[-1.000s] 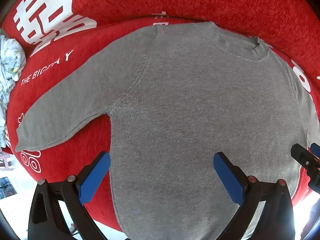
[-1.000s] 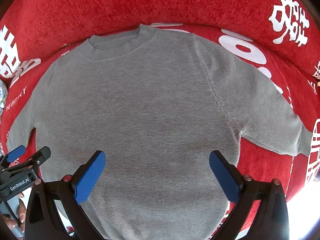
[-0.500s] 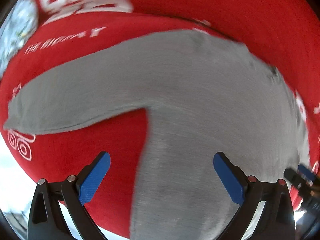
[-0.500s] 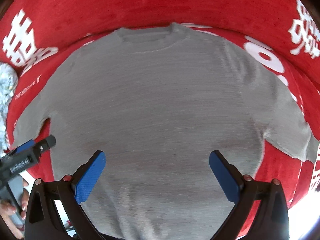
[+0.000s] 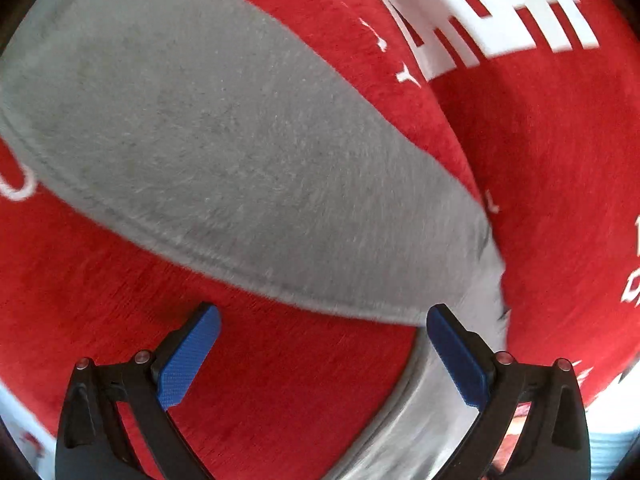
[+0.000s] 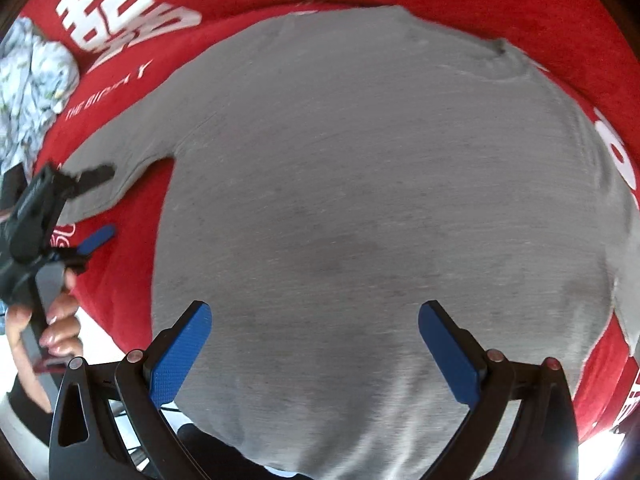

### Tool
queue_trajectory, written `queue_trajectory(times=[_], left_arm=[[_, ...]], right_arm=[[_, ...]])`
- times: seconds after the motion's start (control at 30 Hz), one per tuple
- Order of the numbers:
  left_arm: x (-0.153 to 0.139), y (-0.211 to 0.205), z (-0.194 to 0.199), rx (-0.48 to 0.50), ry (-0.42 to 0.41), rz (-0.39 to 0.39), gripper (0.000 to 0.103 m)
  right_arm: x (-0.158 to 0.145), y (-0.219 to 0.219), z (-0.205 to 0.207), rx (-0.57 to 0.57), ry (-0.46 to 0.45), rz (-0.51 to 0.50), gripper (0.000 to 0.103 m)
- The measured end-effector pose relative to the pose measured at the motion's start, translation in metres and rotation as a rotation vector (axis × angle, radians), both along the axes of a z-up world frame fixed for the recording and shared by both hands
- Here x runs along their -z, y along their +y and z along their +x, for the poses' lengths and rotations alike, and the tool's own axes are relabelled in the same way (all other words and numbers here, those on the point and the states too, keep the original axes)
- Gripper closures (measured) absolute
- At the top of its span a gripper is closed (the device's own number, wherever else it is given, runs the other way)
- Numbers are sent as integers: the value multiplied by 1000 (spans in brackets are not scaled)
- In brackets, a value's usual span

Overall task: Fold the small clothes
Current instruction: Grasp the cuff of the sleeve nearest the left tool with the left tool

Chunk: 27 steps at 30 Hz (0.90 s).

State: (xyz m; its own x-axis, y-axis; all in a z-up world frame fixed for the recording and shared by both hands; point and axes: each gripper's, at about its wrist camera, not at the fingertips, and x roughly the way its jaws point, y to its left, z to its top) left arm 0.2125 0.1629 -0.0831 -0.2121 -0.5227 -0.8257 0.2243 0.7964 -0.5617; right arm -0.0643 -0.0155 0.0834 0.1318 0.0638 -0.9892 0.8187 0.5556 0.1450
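Note:
A grey knit sweater [image 6: 380, 200] lies flat, front up, on a red cloth. Its left sleeve [image 5: 224, 148] fills the left wrist view, the cuff at the far left. My left gripper [image 5: 324, 344] is open and empty, hovering close over the sleeve's lower seam near the armpit; it also shows in the right wrist view [image 6: 96, 204], held by a hand. My right gripper [image 6: 316, 340] is open and empty above the sweater's lower body. The neckline [image 6: 500, 56] is at the upper right.
The red cloth [image 5: 540, 160] carries large white characters and lettering. A crumpled light patterned garment [image 6: 28, 92] lies at the far left. The cloth's front edge [image 6: 116, 344] drops off near my grippers.
My left gripper has swung left and come down close over the left sleeve. My right gripper has shifted left, so the sweater body sits more to the right. Both stay open.

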Motion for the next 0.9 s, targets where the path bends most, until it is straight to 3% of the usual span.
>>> queue_trajectory(times=[0.1,0.17,0.27,0.47,0.5,0.53,0.57,0.6,0.63,0.73,0.9], left_arm=[[-5,2,16,-48,17,-68,0],[-21,11,32,-93,-41,-92,0],[-35,33,59,-152,-149,-67,0],[-48,72,101,-203,-261,12,0],[-50,76,104,-207,-282,39,12],[-48,77,106,-206,-292,60,36],[-49,80,109,-194,-304,95,52],[-46,83,110,-177,-297,91,90],[-40,82,110,-167,-275,73,98],[-48,75,107,-128,-300,54,98],[-87,44,84,19,-377,-53,98]], right_arm=[[0,6,10,-11,2,0,0],[0,8,14,-18,3,-1,0],[-1,11,21,-24,3,-4,0],[2,11,27,-11,1,1,0],[2,12,26,-8,0,4,0],[1,13,26,-6,-1,5,0],[1,14,25,-5,-2,5,0],[0,15,25,-4,-4,6,0],[0,16,25,-1,-6,8,0],[-5,18,21,14,-24,9,0],[-18,18,6,69,-72,-2,0]])
